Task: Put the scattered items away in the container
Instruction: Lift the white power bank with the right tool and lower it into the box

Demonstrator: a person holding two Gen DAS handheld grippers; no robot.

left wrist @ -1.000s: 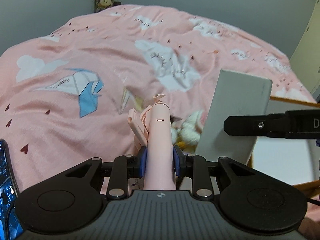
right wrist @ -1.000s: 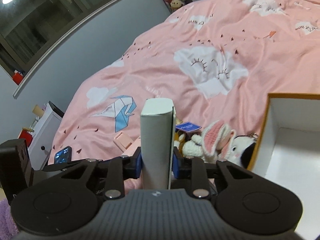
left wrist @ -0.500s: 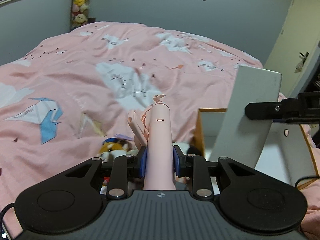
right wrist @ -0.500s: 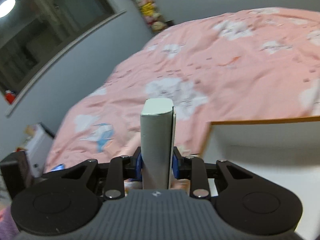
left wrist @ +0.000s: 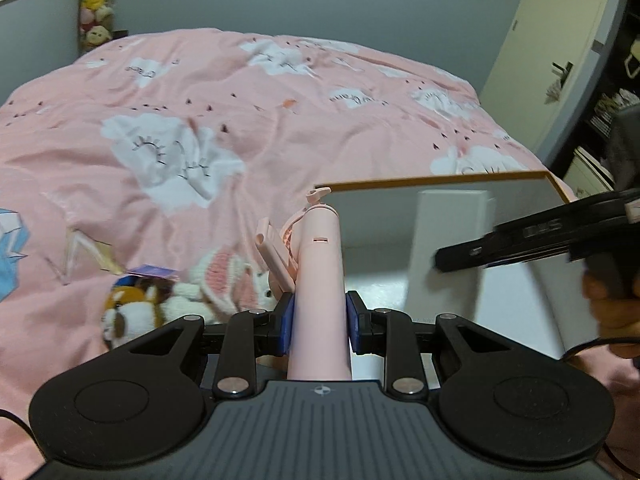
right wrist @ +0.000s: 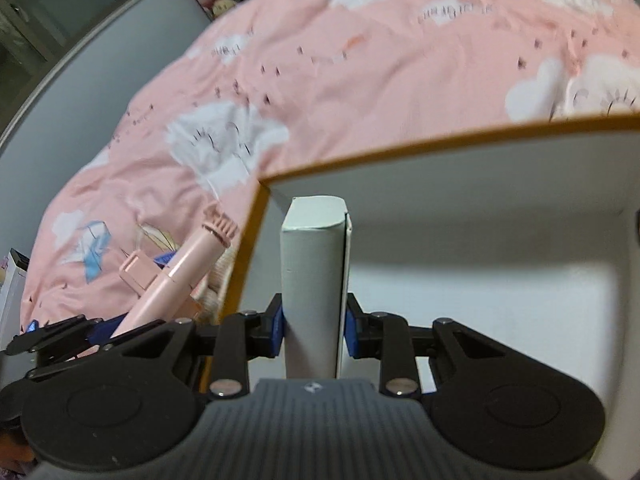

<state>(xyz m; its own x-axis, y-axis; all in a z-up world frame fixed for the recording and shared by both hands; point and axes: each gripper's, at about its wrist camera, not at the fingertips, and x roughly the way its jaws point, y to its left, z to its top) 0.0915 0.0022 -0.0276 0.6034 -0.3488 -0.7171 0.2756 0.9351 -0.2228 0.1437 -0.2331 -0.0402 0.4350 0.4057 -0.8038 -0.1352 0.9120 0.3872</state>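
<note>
1. I see my left gripper [left wrist: 320, 322] clenched on a pink handheld fan [left wrist: 318, 280]; both blue pads press its handle, and the folded head points away from me toward the near left corner of the box.
2. My right gripper [right wrist: 314, 330] is clenched on a pale grey-white carton [right wrist: 312, 280], held upright on its narrow edge over the inside of the box. In the left wrist view the same carton [left wrist: 448, 256] stands broadside in front of the box's far wall, with the right gripper [left wrist: 472, 256] reaching in from the right.
3. The container is a white cardboard box [right wrist: 500, 280] with an orange-brown rim, open at the top, resting on the bed. The floor of it that I can see is bare.
4. The surface is a bed under a pink duvet [left wrist: 200, 120] printed with white clouds, small dark marks and a blue paper-crane motif; the cloth is rumpled.
5. Just left of the box, on the duvet, lies a cluster of small plush toys [left wrist: 180, 296], one a white rabbit with pink ears, with a purple card beside them.
6. The room has grey walls, a cream door [left wrist: 560, 40] at right, and a column of stacked plush toys [left wrist: 96, 4] in the far left corner.
</note>
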